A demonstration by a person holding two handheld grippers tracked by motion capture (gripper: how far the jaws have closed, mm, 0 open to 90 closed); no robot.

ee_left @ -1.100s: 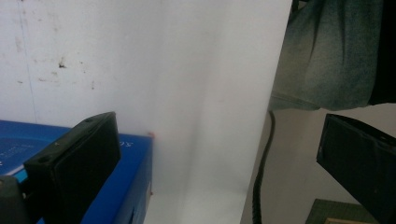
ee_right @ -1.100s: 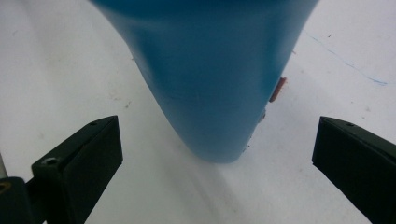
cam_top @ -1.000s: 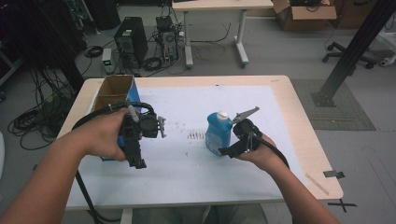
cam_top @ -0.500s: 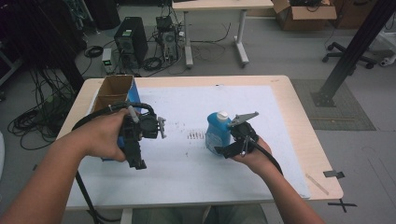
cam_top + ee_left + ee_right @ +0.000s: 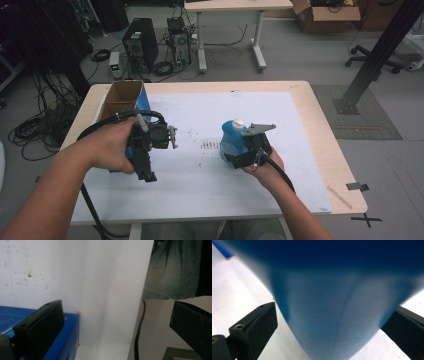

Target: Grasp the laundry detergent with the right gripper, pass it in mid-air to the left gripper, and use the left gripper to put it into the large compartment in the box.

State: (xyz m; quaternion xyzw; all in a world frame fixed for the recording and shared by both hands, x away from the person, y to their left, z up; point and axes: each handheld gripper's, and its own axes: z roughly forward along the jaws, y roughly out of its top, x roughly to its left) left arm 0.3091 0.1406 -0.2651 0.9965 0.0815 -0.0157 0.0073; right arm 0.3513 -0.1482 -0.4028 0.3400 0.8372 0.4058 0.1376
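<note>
Bottle [image 5: 233, 141], blue with white cap, upright at middle of bench [image 5: 310, 107] on white sheet [image 5: 240, 110]. Right claw [image 5: 240, 152] brackets lower body from person's side; right gripper view: jaws flank bottle, left jaw with gap, grip not yet closed, likely lining up low for stable lift. Left claw [image 5: 144, 167] wide open, empty, parked over blue box [image 5: 131, 105] edge, clear of work.

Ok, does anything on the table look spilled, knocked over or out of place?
Nothing stands out. The blue bottle stands upright with its white cap on, between the right hand-held gripper jaws. The white mat has only small dark smudges, no spill.
</note>
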